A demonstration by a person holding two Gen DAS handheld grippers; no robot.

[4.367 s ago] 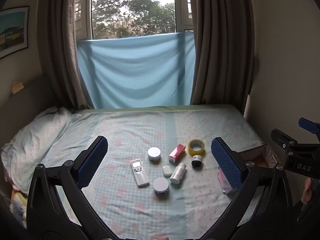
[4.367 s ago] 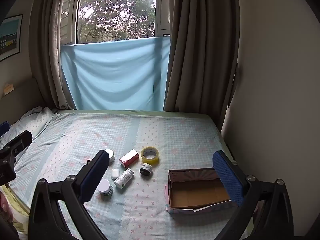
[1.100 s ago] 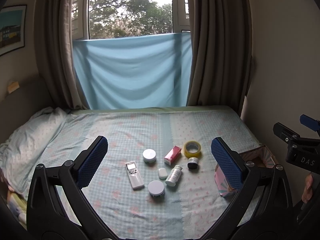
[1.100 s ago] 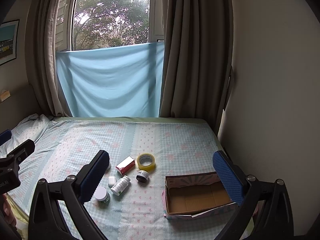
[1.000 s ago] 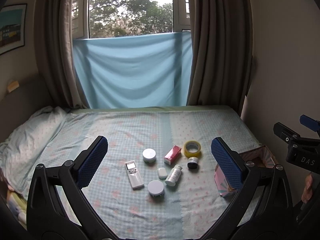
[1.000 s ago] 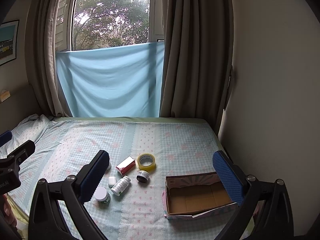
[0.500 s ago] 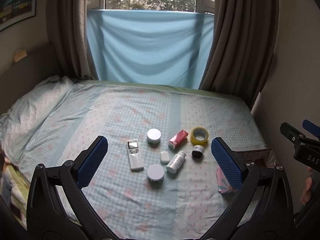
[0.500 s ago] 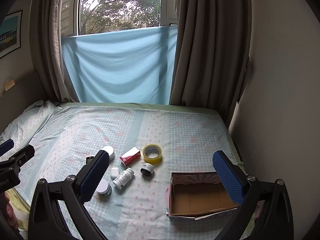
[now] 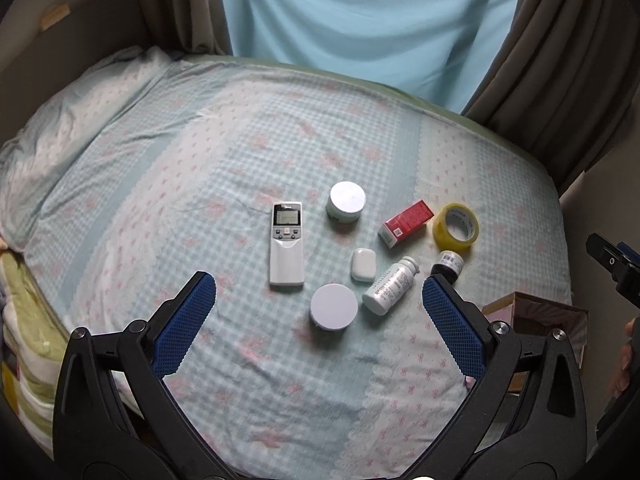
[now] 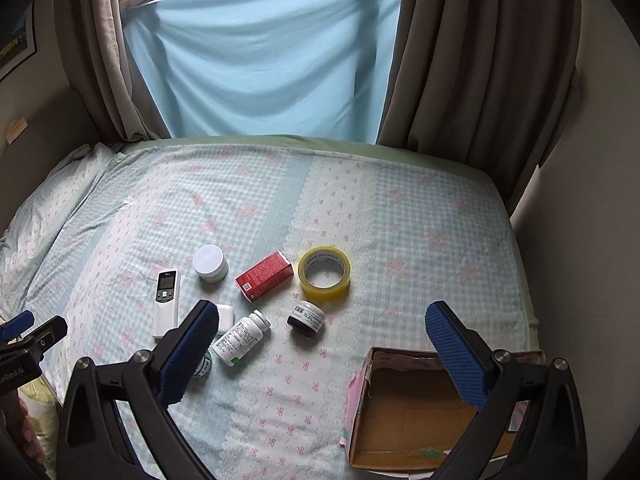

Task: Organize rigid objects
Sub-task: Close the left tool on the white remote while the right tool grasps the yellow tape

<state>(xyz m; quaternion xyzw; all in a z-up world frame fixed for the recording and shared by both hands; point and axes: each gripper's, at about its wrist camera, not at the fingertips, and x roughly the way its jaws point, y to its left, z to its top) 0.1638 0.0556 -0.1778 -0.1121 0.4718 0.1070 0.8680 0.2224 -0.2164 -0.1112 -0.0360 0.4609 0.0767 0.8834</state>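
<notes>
On the checked bedsheet lie a white remote (image 9: 286,243) (image 10: 165,298), two white-lidded jars (image 9: 347,201) (image 9: 333,307), a small white case (image 9: 363,264), a white pill bottle (image 9: 390,285) (image 10: 241,337), a red box (image 9: 406,223) (image 10: 264,276), a yellow tape roll (image 9: 456,227) (image 10: 324,273) and a small dark jar (image 9: 449,263) (image 10: 306,318). An open cardboard box (image 10: 424,408) (image 9: 540,316) sits at the right. My left gripper (image 9: 319,322) hovers open above the near jar. My right gripper (image 10: 322,354) is open, between the bottle and the box.
A pillow (image 9: 60,152) lies at the bed's left end. A blue cloth (image 10: 264,52) hangs between brown curtains (image 10: 480,80) behind the bed. The wall runs along the bed's right side. A person's hand (image 9: 624,360) shows at the edge.
Both grippers have tilted downward and moved closer to the bed, so the objects look larger. The objects themselves have not moved. Both grippers stay open.
</notes>
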